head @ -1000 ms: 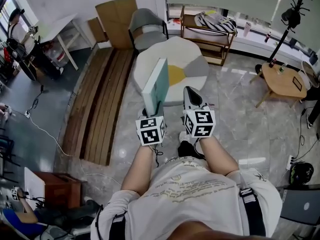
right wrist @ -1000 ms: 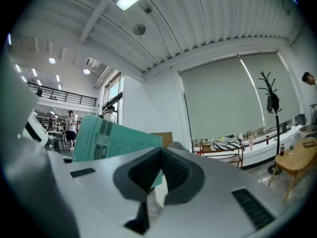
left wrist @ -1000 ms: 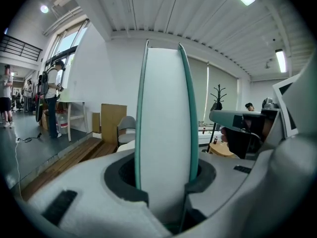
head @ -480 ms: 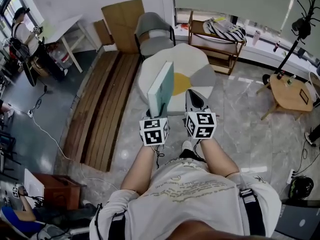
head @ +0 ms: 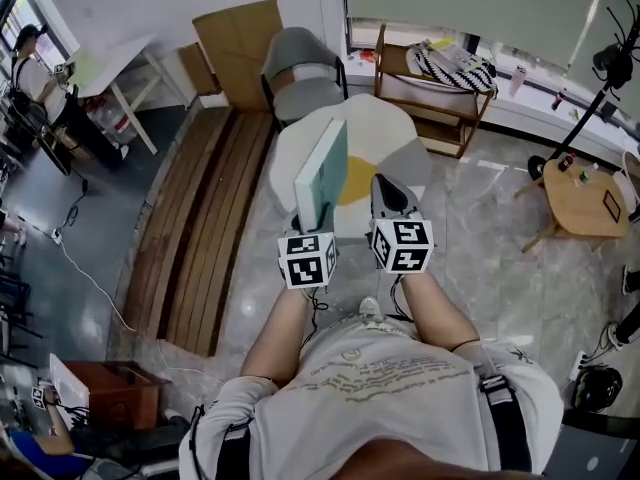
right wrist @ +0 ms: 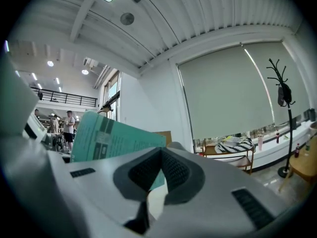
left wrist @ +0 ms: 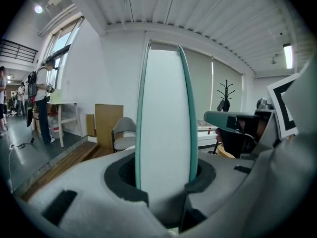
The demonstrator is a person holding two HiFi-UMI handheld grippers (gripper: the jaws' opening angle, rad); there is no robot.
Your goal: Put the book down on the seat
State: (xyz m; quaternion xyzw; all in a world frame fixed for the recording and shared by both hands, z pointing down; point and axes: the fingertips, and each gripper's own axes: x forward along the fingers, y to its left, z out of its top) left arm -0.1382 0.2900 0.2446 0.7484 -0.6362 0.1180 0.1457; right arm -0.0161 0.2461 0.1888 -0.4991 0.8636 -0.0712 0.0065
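Observation:
A thin teal-covered book (head: 322,176) stands upright on edge, and my left gripper (head: 312,218) is shut on its lower end. In the left gripper view the book (left wrist: 166,133) rises between the pads of the left gripper (left wrist: 166,175). It hangs over the near edge of the seat (head: 395,133), a low round pouf in white, yellow and grey. My right gripper (head: 385,193) is just right of the book, shut with nothing in it. In the right gripper view the book's cover (right wrist: 106,135) shows behind the tips of the right gripper (right wrist: 161,155), which meet.
A grey chair (head: 300,63) and a cardboard sheet (head: 235,38) stand beyond the seat. A wooden shelf (head: 440,78) carries a striped cloth. Wooden planks (head: 200,218) lie on the floor at left. A round wooden table (head: 585,193) is at right. A person (head: 30,58) stands far left.
Both grippers and the book have drifted slightly right and down in the head view, and the seat sits closer under the book. The left grip on the book is unchanged.

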